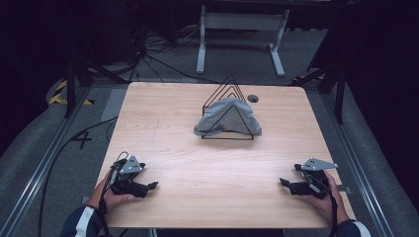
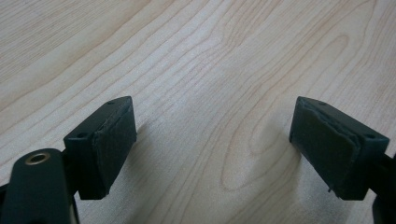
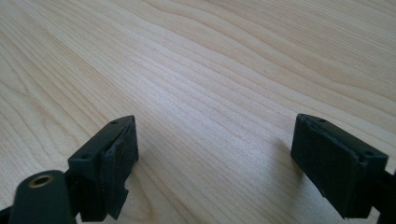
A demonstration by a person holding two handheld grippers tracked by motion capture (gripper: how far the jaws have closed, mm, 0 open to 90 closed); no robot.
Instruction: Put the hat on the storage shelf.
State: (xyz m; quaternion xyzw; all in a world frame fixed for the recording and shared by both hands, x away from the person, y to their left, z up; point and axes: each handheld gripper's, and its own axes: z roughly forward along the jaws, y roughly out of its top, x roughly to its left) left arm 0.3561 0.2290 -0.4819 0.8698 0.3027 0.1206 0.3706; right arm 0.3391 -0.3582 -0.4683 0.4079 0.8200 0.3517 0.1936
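Reaching for grey cloth (image 1: pixel 225 114) on wire rack (image 1: pixel 228 94): both claws, left (image 1: pixel 150 186) & right (image 1: pixel 285 183), wide open, empty, near counter (image 1: pixel 207 163) edge; approach cloth from both sides.

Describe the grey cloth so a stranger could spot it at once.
Start at the wooden table and look toward its far edge, near the middle. A black wire rack of triangular loops stands there. The grey cloth is the soft, crumpled heap draped through that rack.
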